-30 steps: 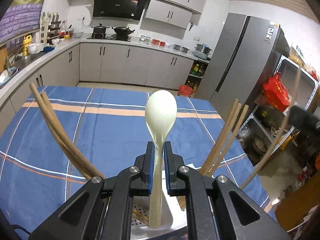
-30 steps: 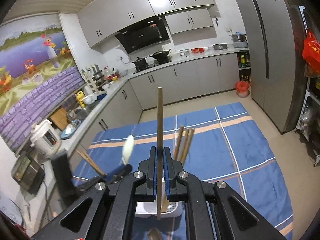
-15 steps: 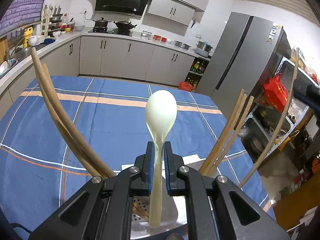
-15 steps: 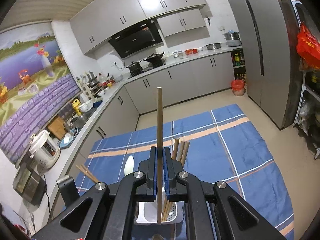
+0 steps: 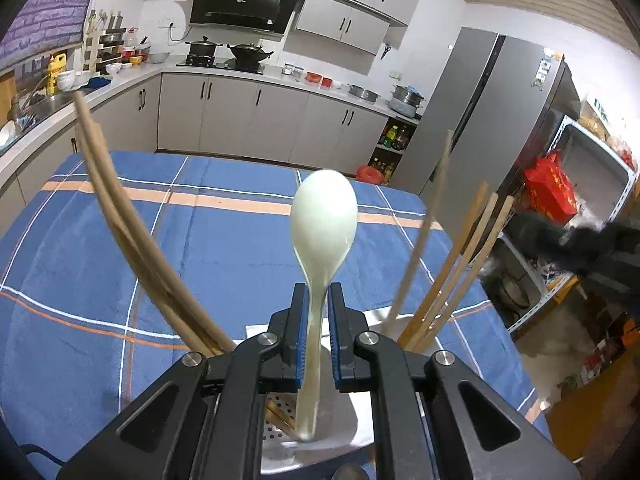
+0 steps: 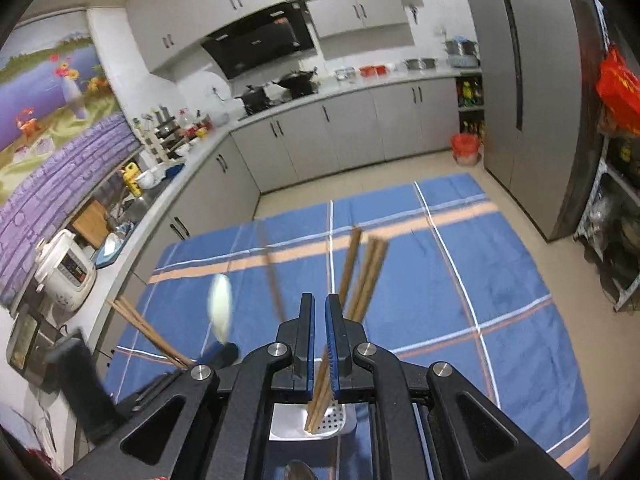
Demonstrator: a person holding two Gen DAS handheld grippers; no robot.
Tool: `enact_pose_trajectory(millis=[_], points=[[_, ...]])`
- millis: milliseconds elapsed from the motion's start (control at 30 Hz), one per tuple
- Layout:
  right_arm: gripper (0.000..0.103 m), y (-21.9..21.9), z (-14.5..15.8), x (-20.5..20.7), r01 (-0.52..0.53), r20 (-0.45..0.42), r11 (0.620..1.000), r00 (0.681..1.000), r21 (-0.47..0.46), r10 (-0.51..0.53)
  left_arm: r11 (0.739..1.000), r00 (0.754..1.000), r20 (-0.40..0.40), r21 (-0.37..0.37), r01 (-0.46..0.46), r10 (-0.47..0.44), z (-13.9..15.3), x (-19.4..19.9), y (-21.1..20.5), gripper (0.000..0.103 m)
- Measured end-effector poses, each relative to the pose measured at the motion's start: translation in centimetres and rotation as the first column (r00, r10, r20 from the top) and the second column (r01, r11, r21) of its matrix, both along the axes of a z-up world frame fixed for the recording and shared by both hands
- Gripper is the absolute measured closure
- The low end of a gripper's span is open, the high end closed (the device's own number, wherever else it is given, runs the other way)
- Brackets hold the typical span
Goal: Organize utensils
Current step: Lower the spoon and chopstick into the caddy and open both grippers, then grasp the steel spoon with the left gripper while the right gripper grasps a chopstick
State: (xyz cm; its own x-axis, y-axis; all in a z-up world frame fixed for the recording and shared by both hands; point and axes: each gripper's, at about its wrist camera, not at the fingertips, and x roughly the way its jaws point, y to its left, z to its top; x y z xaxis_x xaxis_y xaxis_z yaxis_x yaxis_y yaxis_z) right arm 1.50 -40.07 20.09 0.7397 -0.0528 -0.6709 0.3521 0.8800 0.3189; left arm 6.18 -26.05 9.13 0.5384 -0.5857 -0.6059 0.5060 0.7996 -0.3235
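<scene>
My left gripper point(image 5: 318, 296) is shut on the handle of a pale green spoon point(image 5: 323, 212), its bowl up and its handle end down inside a white perforated utensil holder point(image 5: 332, 444). Wooden chopsticks point(image 5: 132, 236) lean at the holder's left, and more chopsticks point(image 5: 464, 268) stand at its right. My right gripper point(image 6: 319, 308) is above the holder point(image 6: 280, 424) with its jaws slightly apart and nothing between them. A blurred chopstick point(image 6: 272, 276) is loose to its left. The spoon point(image 6: 221, 304) and left gripper show at left.
The holder stands on a table with a blue plaid cloth point(image 5: 224, 232). A metal spoon point(image 6: 298, 472) lies near the table's front edge. Kitchen counters point(image 5: 120, 80) run behind and to the left. A grey fridge point(image 5: 480, 120) stands at right.
My right gripper has let go of its chopstick, which now falls blurred among the ones in the holder. My left gripper still holds the spoon and has tilted up slightly.
</scene>
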Motion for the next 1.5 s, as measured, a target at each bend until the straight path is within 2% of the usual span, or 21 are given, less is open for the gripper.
enact_pose_trajectory(millis=[100, 167, 233, 267, 367, 467, 533, 600, 700, 800, 900, 967, 1067, 1133, 1333, 1500], points=[[0.092, -0.2, -0.3, -0.6, 0.006, -0.003, 1.000, 1.000, 0.004, -0.006, 1.000, 1.000, 0.000, -0.008, 0.000, 0.000, 0.5, -0.3, 0.3, 0.094], [0.080, -0.3, -0.2, -1.5, 0.011, 0.009, 1.000, 1.000, 0.008, -0.011, 1.000, 1.000, 0.010, -0.014, 0.000, 0.000, 1.2, -0.9, 0.6, 0.094], [0.077, -0.4, -0.1, -2.6, 0.017, 0.019, 1.000, 1.000, 0.012, -0.017, 1.000, 1.000, 0.022, -0.021, -0.002, 0.002, 1.9, -1.7, 0.9, 0.093], [0.076, -0.4, -0.1, -3.1, 0.019, 0.019, 1.000, 1.000, 0.014, -0.019, 1.000, 1.000, 0.029, -0.025, -0.004, 0.005, 2.5, -2.3, 1.2, 0.091], [0.074, -0.7, -0.6, -5.7, 0.029, 0.018, 0.999, 0.999, 0.031, -0.030, 0.999, 0.999, 0.044, -0.040, -0.015, 0.017, 4.2, -3.8, 2.1, 0.075], [0.068, -1.2, -1.3, -8.8, 0.052, 0.012, 0.998, 0.999, 0.033, -0.053, 0.998, 0.996, 0.075, -0.052, -0.035, 0.039, 6.4, -6.2, 3.8, 0.074], [0.067, -1.6, -2.3, -11.8, 0.079, -0.009, 0.997, 0.997, 0.016, -0.079, 0.997, 0.994, 0.094, -0.055, -0.050, 0.055, 7.8, -8.0, 5.1, 0.073], [0.064, -2.2, -3.9, -14.8, 0.105, -0.047, 0.994, 0.993, 0.002, -0.105, 0.997, 0.992, 0.104, -0.054, -0.063, 0.068, 8.7, -9.8, 6.5, 0.061], [0.064, -3.1, -7.4, -19.4, 0.131, -0.149, 0.991, 0.981, 0.022, -0.126, 0.996, 0.993, 0.089, -0.043, -0.075, 0.078, 9.0, -12.5, 8.2, 0.054], [0.064, -3.3, -10.9, -22.7, 0.134, -0.236, 0.988, 0.965, 0.078, -0.112, 0.998, 0.997, 0.045, 0.009, -0.063, 0.062, 7.2, -14.6, 9.1, 0.052], [0.064, -2.4, -13.2, -24.8, 0.111, -0.281, 0.988, 0.957, 0.109, -0.076, 0.998, 0.998, -0.047, 0.061, -0.032, 0.035, 4.2, -15.7, 9.0, 0.052], [0.064, -1.6, -13.9, -25.6, 0.093, -0.298, 0.990, 0.953, 0.109, -0.057, 0.997, 0.993, -0.119, 0.074, -0.016, 0.024, 2.2, -16.0, 8.7, 0.052], [0.064, -0.1, -14.7, -26.0, 0.051, -0.336, 0.996, 0.941, 0.067, -0.026, 0.994, 0.984, -0.178, 0.108, 0.015, 0.004, -0.5, -15.7, 7.3, 0.052], [0.064, 0.9, -14.7, -25.8, 0.027, -0.357, 0.999, 0.934, 0.024, -0.016, 0.992, 0.979, -0.204, 0.123, 0.041, -0.015, -2.1, -15.2, 6.1, 0.052], [0.064, 1.9, -15.4, -26.1, 0.001, -0.399, 1.000, 0.917, -0.016, -0.007, 0.977, 0.973, -0.224, 0.190, 0.100, -0.056, -5.4, -12.3, 2.5, 0.052], [0.064, 2.4, -15.3, -25.9, -0.003, -0.413, 0.999, 0.910, -0.039, -0.014, 0.976, 0.960, -0.267, 0.173, 0.132, -0.083, -6.9, -10.5, 0.5, 0.052]])
